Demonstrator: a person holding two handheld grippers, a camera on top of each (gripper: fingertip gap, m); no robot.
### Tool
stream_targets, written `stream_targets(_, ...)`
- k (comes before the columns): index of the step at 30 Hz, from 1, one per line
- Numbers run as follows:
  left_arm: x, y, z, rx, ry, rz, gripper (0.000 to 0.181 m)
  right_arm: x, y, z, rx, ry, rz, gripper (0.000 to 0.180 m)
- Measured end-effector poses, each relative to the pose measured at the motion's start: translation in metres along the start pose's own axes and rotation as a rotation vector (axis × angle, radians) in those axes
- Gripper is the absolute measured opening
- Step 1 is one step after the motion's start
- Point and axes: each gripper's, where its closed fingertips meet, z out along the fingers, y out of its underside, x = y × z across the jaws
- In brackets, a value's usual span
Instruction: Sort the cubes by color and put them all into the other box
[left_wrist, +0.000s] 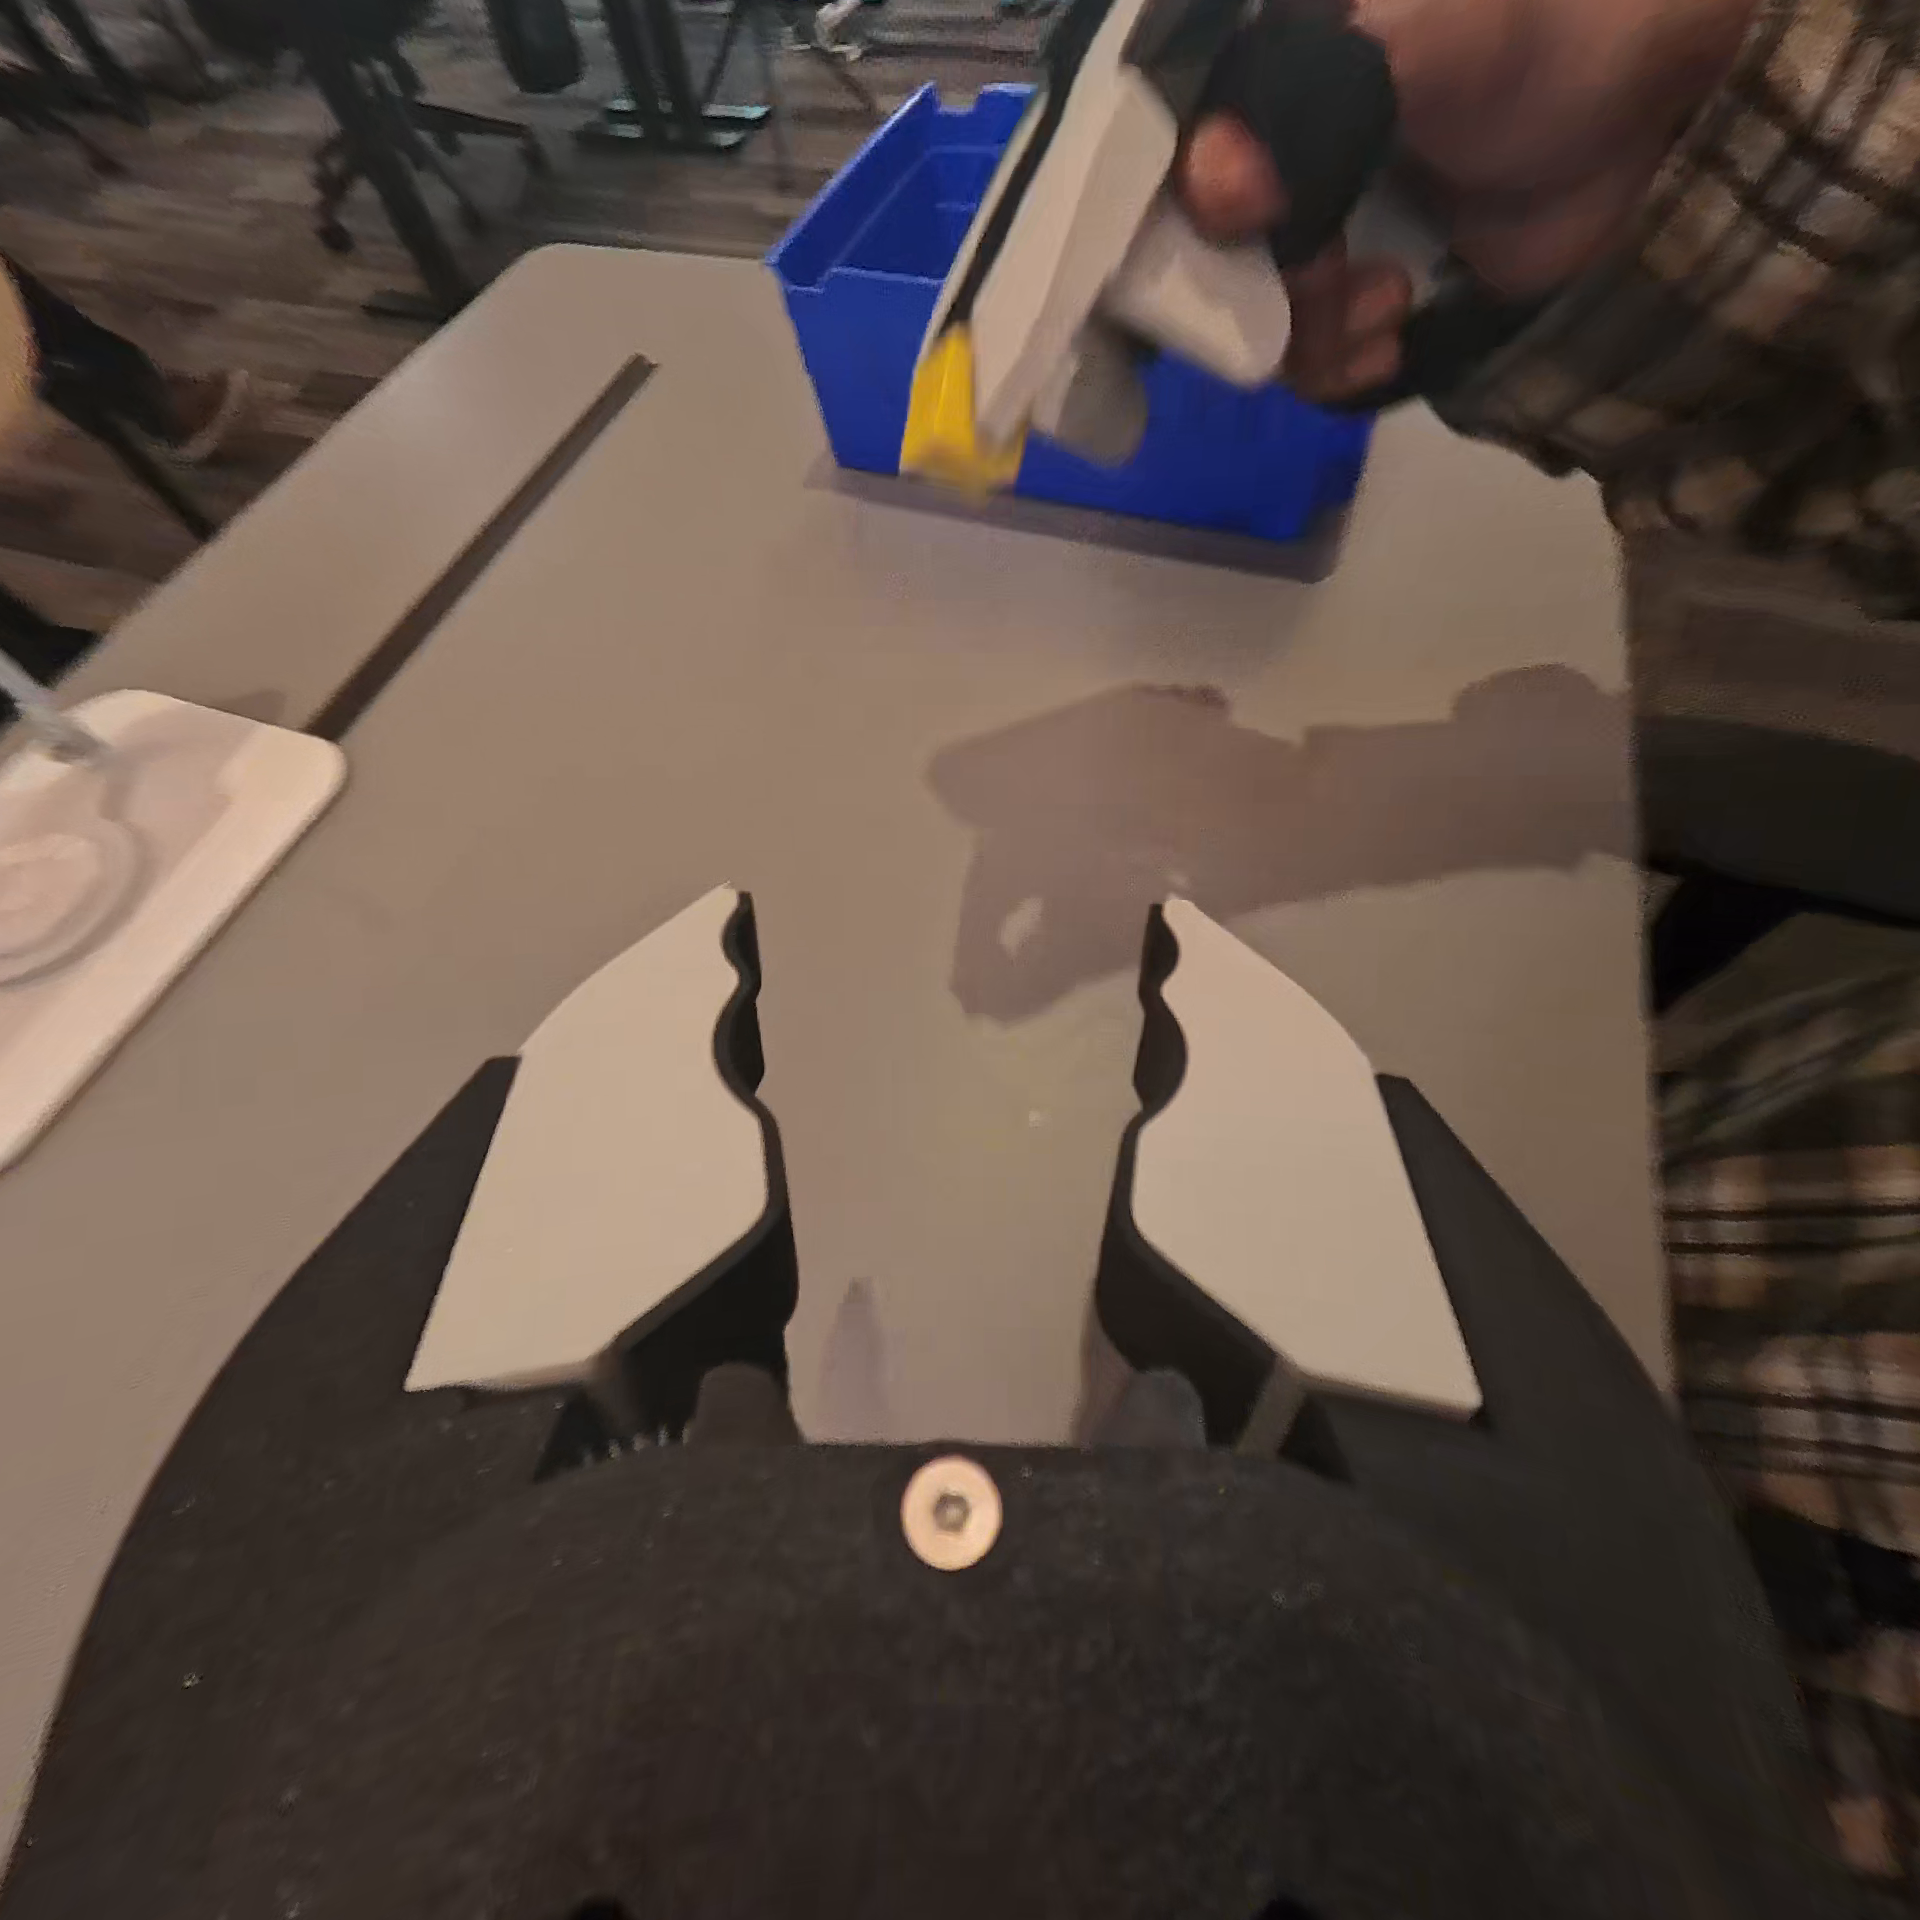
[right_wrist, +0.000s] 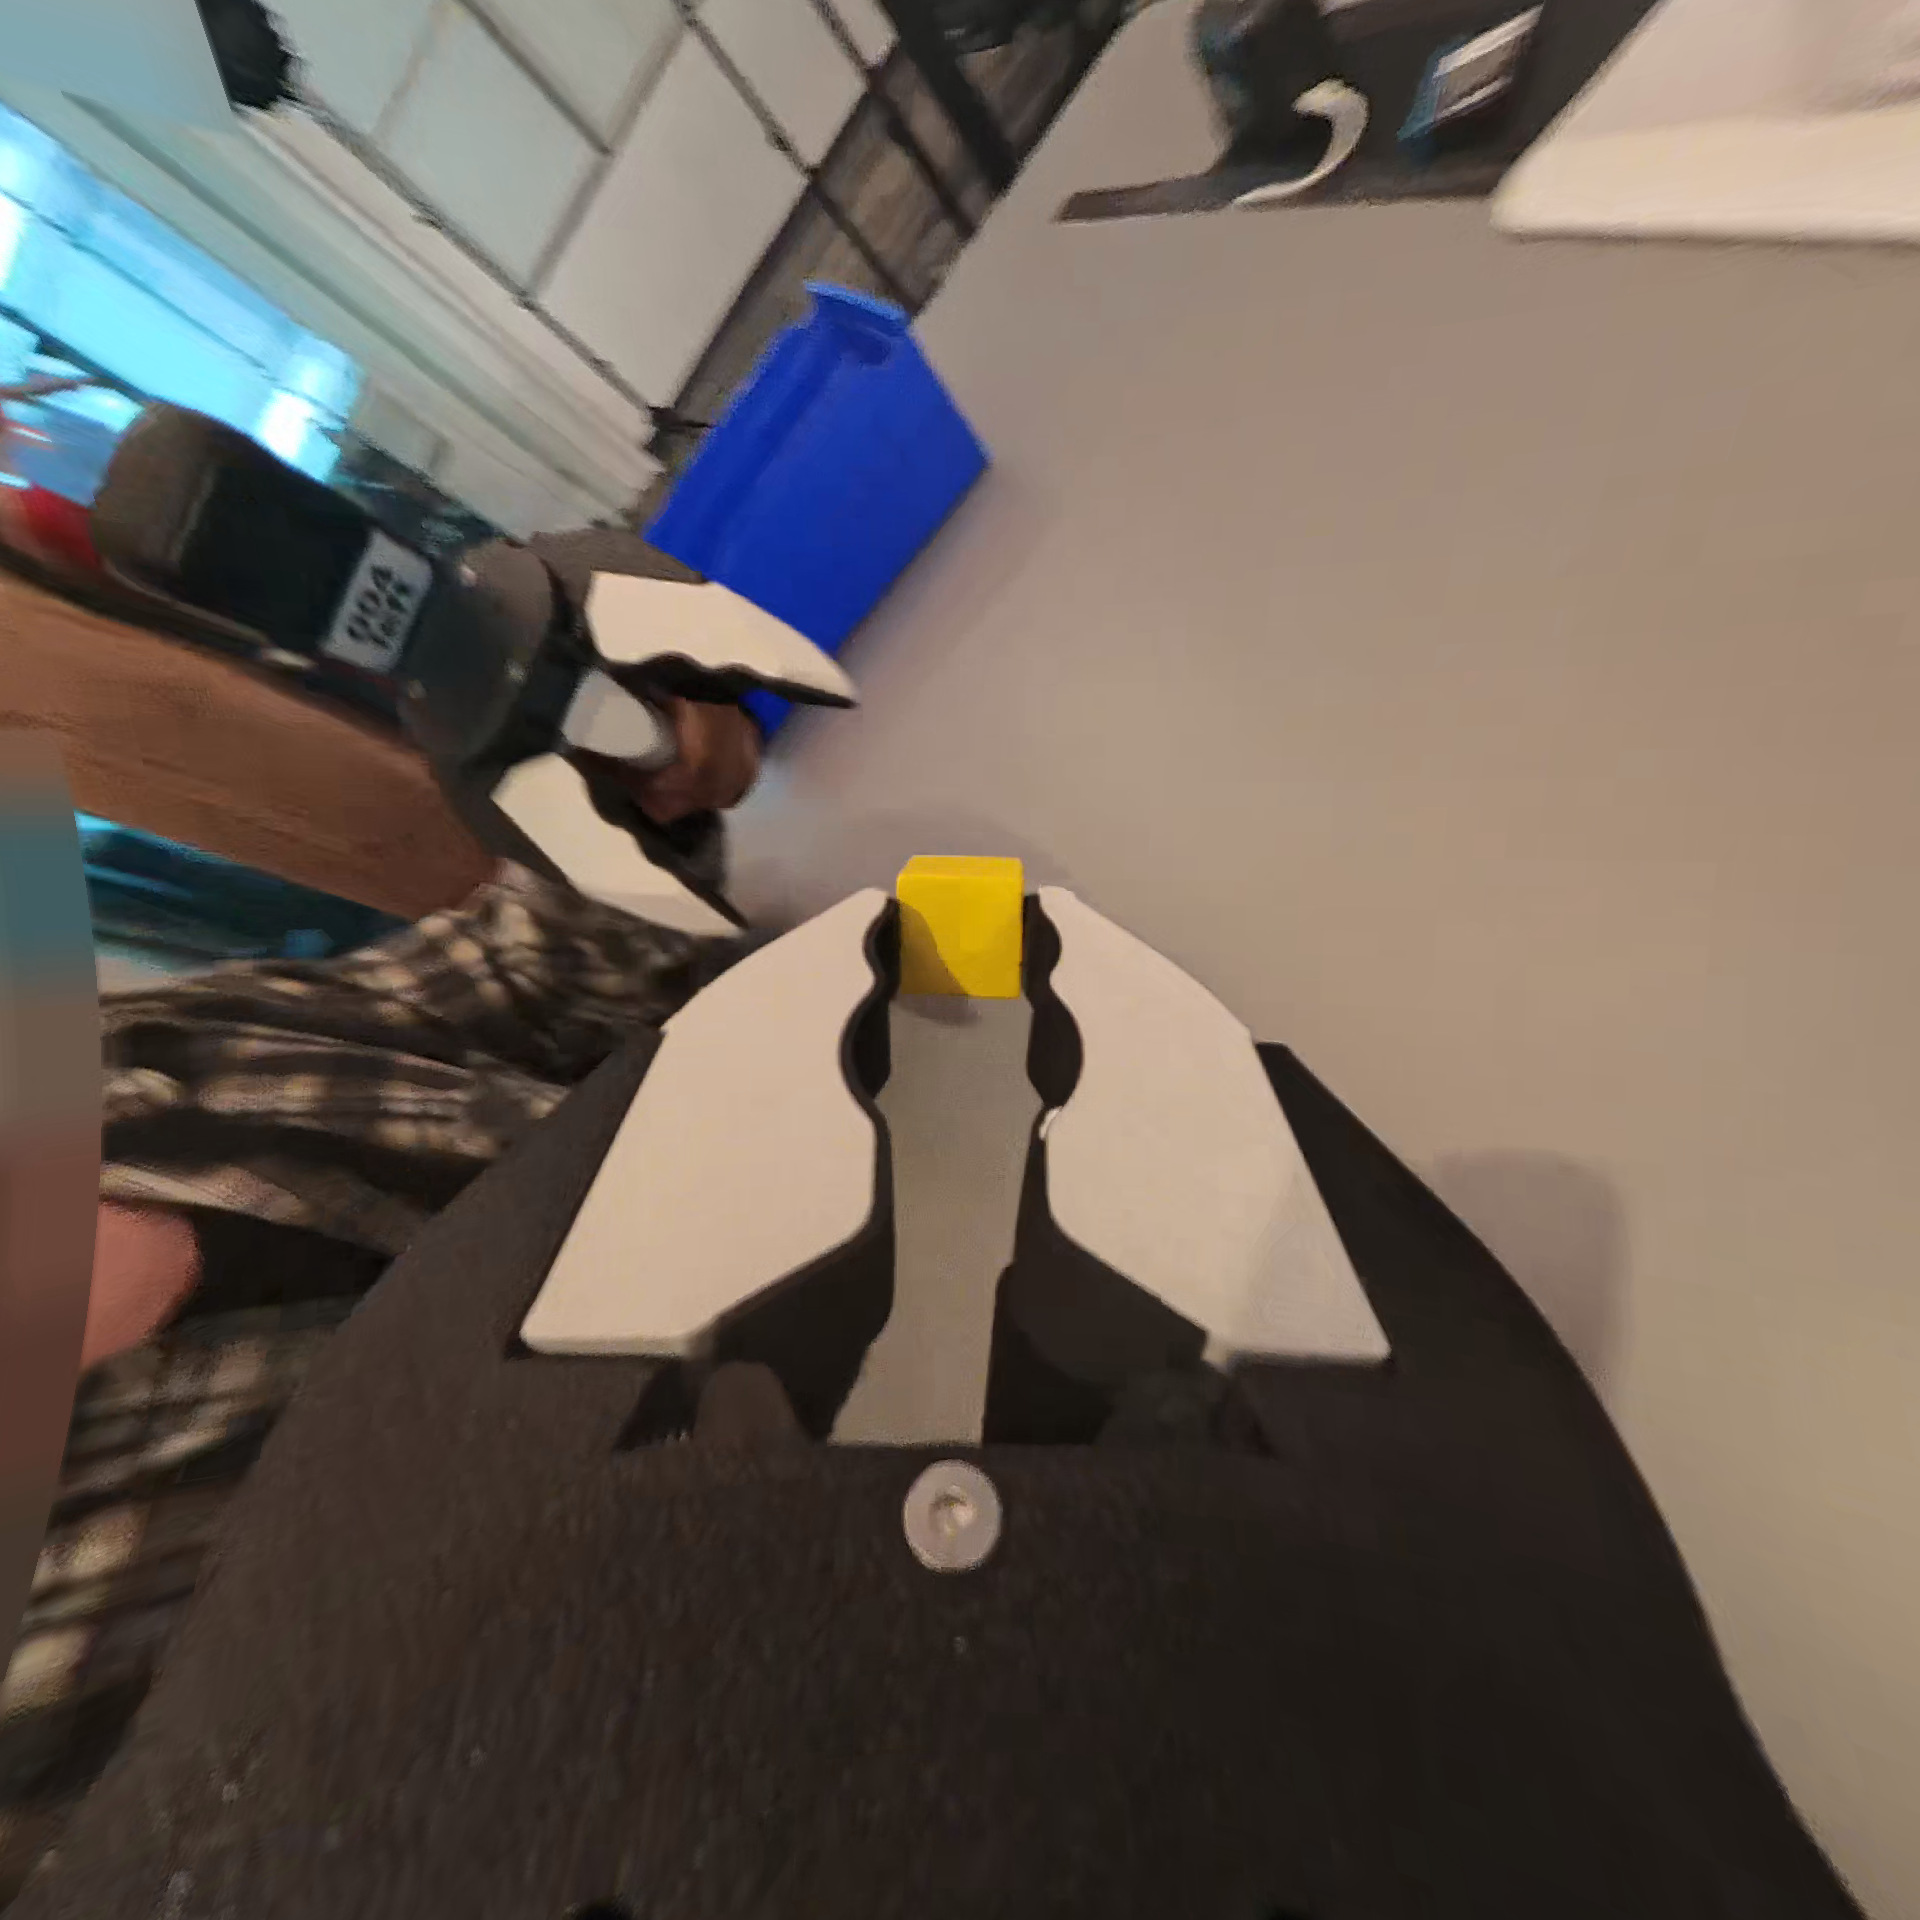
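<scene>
Yellow cube first, as the left wrist view has it: it hangs pinched at the tips of the right gripper, which reaches down from the upper right in a person's gloved hand with a plaid sleeve behind it. The cube is above the grey tabletop, in front of the near wall of a blue box that stands toward the far end of the tabletop. What the box holds cannot be made out from here. In the foreground the left gripper hovers over bare tabletop with its jaws spread wide and nothing between them. A white tray-like board lies at the left edge, and a dark groove runs along the tabletop beside it.

From the right wrist view, the yellow cube sits squarely between the tips of the right gripper, whose jaws are drawn in narrow and press on its two sides. Grey tabletop shows beneath and beyond it. The left gripper appears at the left, held in a hand, jaws parted and empty. A blue box stands behind it near the tabletop's edge; this view is tilted and partly blurred. The plaid sleeve fills the lower left.
</scene>
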Motion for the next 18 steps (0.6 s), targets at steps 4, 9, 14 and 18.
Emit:
stream_targets(4, 0.013, 0.006, -0.007, 0.053, 0.134, -0.101, 0.069, 0.048, 0.016, -0.113, -0.063, 0.322, -0.138, 0.022)
stream_targets(9, 0.019, 0.022, -0.004, 0.023, 0.181, -0.144, 0.062, 0.11, 0.067, -0.219, -0.309, 0.607, -0.316, 0.022)
stream_targets(14, 0.025, 0.014, 0.003, 0.043, 0.254, -0.217, 0.058, 0.142, 0.126, -0.241, -0.548, 0.547, -0.356, 0.022)
stream_targets(18, 0.028, 0.007, 0.011, 0.026, 0.26, -0.207, 0.055, 0.161, 0.161, -0.239, -0.733, 0.482, -0.408, 0.022)
